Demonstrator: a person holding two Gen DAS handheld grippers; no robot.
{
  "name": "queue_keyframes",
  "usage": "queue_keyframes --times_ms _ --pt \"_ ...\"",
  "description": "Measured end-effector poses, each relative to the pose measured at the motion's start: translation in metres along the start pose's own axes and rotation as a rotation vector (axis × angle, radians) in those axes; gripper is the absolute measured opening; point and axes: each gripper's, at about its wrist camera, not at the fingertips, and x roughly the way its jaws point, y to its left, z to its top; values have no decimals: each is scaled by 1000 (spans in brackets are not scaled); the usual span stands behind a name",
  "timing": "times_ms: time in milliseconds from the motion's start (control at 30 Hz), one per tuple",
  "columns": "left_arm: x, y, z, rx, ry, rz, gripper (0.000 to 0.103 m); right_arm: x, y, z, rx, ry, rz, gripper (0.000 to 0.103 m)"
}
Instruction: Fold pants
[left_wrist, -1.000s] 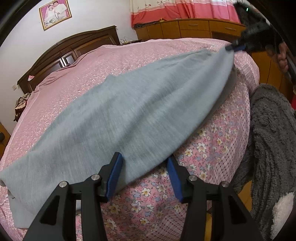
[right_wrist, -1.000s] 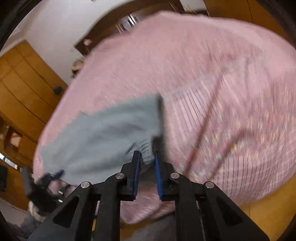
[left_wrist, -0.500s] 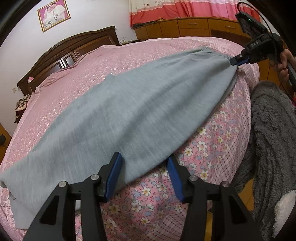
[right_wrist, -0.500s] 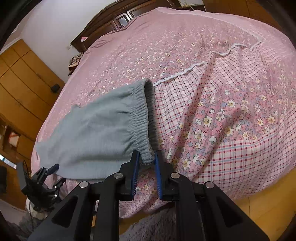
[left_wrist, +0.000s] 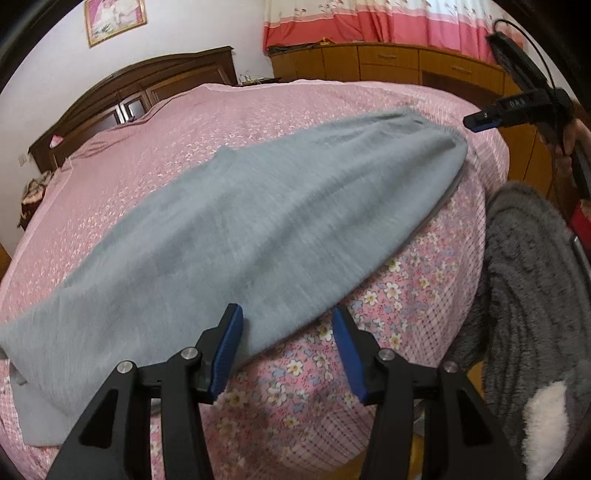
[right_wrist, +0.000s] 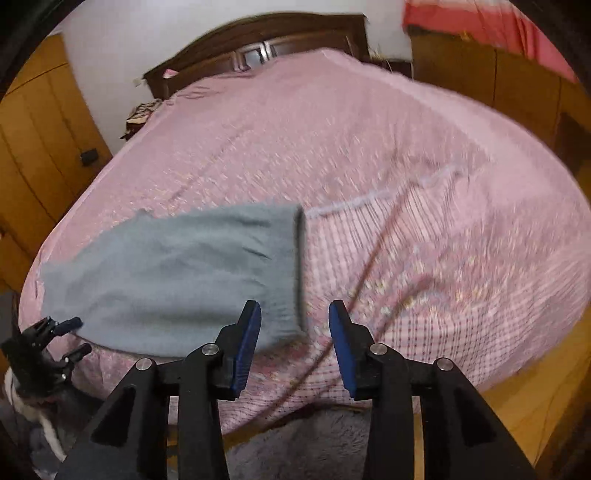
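Both of my hand-held grippers are spread open and hold nothing. On the left, my left hand-held gripper hovers at the near edge of the grey pants, its left finger over the cloth, its right finger over the flowered bedspread. The pants lie flat along the pink bed, stretched from the lower left toward the far right. Further right, my right hand-held gripper sits just off the elastic waistband, apart from it; that view is blurred. A grey fluffy rug lies beside the bed.
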Motion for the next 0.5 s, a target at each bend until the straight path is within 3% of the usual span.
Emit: queue_keyframes --times_ms 167,367,500 --pt "-17 24 -3 -71 3 -6 58 -2 40 9 -83 8 28 39" --pt "-43 68 -9 -129 -16 64 62 1 115 18 -174 -30 10 39" --pt "-63 109 -24 -189 -33 119 67 6 192 6 -85 -107 101 39"
